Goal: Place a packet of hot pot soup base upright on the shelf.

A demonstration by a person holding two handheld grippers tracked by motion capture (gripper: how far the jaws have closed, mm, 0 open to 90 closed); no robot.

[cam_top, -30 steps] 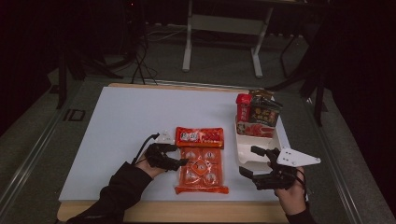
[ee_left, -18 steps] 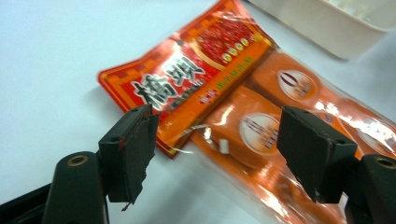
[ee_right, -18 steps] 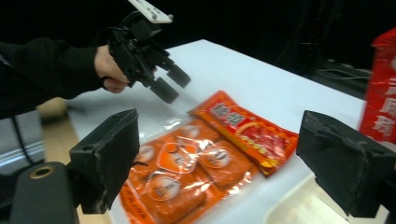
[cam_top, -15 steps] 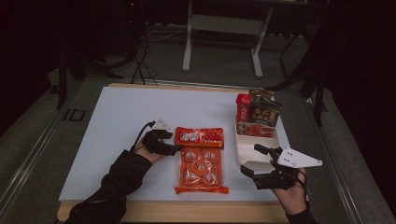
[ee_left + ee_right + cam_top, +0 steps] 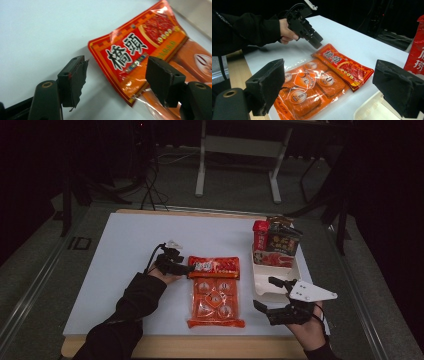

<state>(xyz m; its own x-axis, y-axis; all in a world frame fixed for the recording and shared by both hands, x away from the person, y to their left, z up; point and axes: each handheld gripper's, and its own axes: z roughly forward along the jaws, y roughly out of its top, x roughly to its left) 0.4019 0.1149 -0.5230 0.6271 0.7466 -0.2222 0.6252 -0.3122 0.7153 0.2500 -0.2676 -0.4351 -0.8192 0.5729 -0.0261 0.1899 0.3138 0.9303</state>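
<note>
The high view looks forward and down over the whole white table [image 5: 125,250] from its near edge, while both gripper views sit low and close, sharing the orange packet [image 5: 140,47] near that edge.

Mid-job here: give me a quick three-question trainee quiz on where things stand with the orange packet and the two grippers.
1. True or false: the left gripper already clamps the orange packet.
2. Which end of the packet does the left gripper face? A far end with the red label, B near end.
3. What stands in the white tray at its far end?

Key: 1 false, the jaws have been closing but straddle the corner, pads apart. 2 A. 3 Red snack packs.
</note>
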